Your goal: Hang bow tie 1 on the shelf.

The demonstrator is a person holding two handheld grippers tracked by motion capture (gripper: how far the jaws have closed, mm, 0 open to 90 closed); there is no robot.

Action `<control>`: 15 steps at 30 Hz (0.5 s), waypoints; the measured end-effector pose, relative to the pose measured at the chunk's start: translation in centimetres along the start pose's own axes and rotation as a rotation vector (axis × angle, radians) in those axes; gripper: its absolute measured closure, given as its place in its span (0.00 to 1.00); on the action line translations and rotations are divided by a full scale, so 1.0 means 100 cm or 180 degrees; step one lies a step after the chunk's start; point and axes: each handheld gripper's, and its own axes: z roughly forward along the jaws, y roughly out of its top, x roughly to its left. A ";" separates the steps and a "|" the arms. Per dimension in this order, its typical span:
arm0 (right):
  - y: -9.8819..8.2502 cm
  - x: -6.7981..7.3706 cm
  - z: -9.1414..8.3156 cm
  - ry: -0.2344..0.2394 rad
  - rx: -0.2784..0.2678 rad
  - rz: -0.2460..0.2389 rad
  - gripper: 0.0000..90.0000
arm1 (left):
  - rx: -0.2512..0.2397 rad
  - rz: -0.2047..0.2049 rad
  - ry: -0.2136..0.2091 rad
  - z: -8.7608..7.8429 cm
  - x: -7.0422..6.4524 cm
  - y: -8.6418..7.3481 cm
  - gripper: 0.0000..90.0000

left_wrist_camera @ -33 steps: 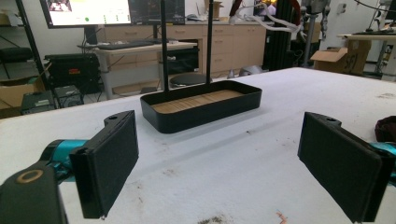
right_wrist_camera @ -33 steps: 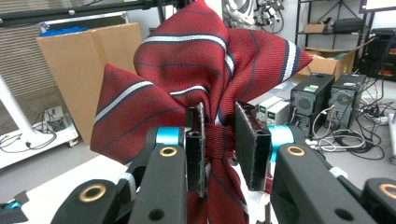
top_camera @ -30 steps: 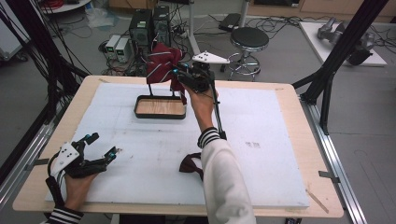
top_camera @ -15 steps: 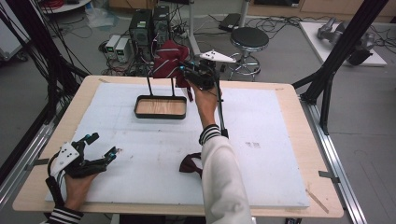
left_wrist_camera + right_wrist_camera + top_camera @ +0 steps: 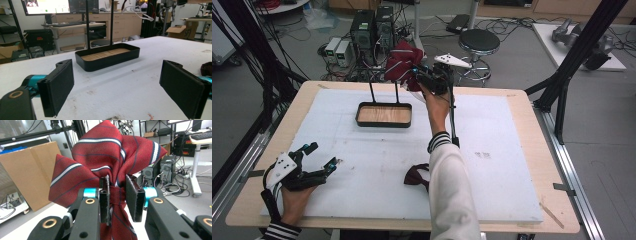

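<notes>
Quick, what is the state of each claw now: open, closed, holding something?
Left claw: open, holding nothing, low over the white table cover.
Right claw: closed on the knot of a red striped bow tie, held up in the air.

Black tools, striped cuffs

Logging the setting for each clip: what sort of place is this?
Most likely a robotics lab or workshop: computer towers with tangled cables stand on the floor behind the table, black frame struts brace the rig, and desks with a monitor line the far wall.
</notes>
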 end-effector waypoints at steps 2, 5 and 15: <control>0.000 -0.001 0.000 -0.0010 -0.0001 -0.0016 0.83 | 0.0001 0.0001 0.0000 0.000 0.000 0.000 0.14; -0.001 -0.005 0.001 -0.0057 -0.0011 0.0003 0.83 | 0.0001 0.0000 0.0000 0.000 0.000 0.000 0.14; -0.005 -0.013 0.003 -0.0156 0.0036 0.0051 0.83 | 0.0003 -0.0002 -0.0004 0.000 0.000 0.000 0.14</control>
